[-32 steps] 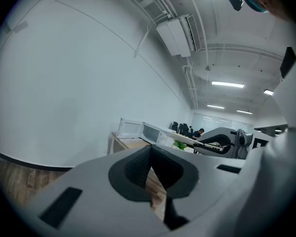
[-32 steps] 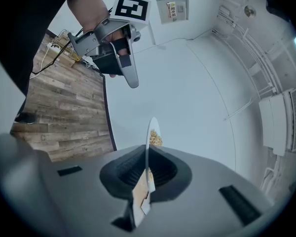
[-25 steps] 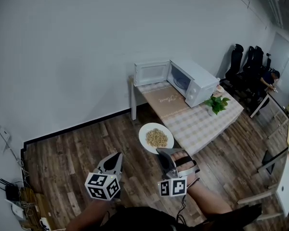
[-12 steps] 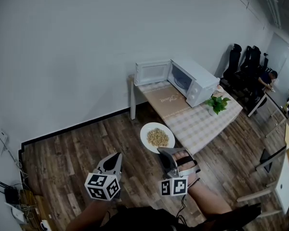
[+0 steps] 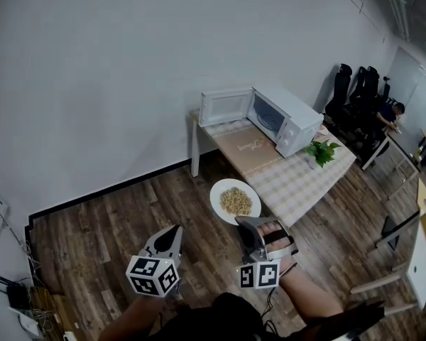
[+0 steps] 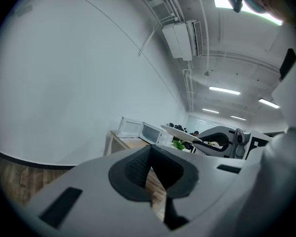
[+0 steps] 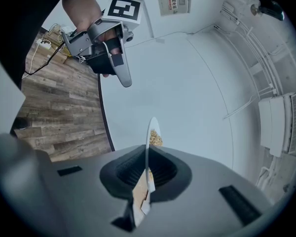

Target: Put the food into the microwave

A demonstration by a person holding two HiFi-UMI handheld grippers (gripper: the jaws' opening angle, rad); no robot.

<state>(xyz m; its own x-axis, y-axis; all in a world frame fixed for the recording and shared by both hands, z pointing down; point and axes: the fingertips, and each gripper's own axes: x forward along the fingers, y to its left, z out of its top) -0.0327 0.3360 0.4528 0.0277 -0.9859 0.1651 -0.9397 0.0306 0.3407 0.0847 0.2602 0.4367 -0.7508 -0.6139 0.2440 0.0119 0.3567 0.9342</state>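
Head view looks steeply down on a room with a pale wall (image 5: 128,62) and a wood-plank floor (image 5: 106,226). A long tabletop (image 5: 298,183) under a checked cloth stands out from the wall. At its far end, against the wall, sits a white microwave (image 5: 287,123). Its door (image 5: 224,107) is swung wide to the left, so the inside seems ready to take a dish. A small green plant (image 5: 319,151) stands just beside the microwave, on its right.

A round white plate (image 5: 236,201) hangs in the air over the floor, near the closest edge of the tabletop and well apart from the microwave. A heap of pale brown food (image 5: 235,202) lies in the middle of the plate. The right claw (image 5: 247,226) is clamped on the plate's near rim, so the plate juts forward from the jaws toward the microwave. Right gripper view agrees: the rim passes between the two pads, with the food just beyond them. The plate looks level, probably so the loose food does not slide off.

The left claw (image 5: 172,236) hovers to the left of the plate, apart from it, with its jaws pressed together on nothing. It is likely kept out of the way, since the door already stands open and one claw can carry the plate.
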